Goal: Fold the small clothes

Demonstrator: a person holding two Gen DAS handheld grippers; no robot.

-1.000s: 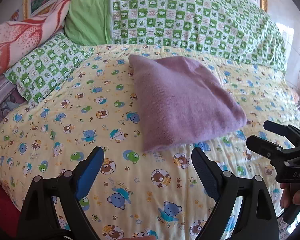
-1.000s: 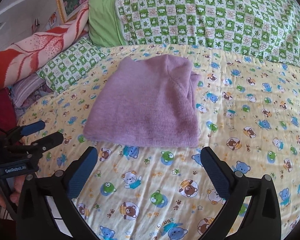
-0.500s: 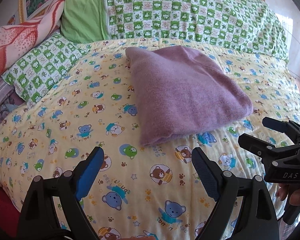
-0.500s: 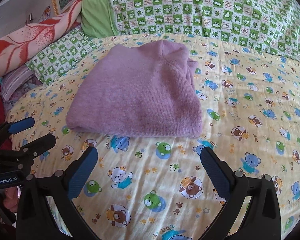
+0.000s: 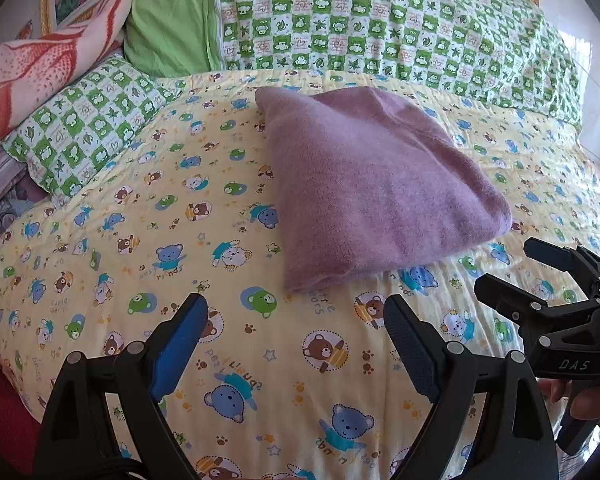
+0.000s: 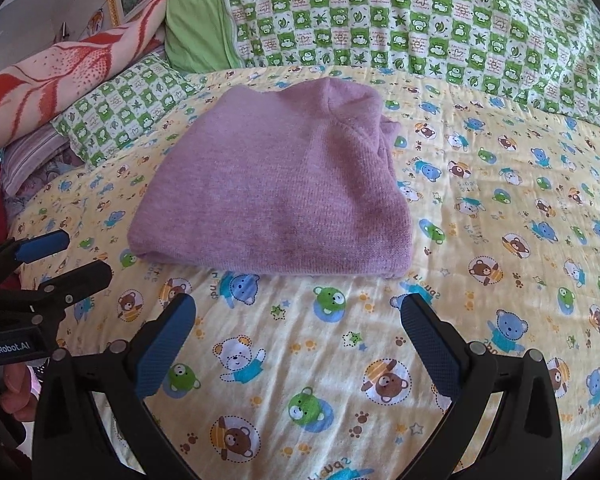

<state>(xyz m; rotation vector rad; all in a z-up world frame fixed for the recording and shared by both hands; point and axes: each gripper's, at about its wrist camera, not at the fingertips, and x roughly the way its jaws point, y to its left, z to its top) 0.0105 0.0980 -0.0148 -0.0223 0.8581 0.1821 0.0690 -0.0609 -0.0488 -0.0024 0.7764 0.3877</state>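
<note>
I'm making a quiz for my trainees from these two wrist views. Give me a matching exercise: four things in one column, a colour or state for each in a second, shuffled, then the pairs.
Things:
1. sweater
2. bedsheet
3. pillow
4. left gripper

Descriptions:
A. open, holding nothing
B. green and white checks
C. purple, folded, lying on the bed
D. yellow with cartoon bears

Pairs: 1-C, 2-D, 3-B, 4-A
</note>
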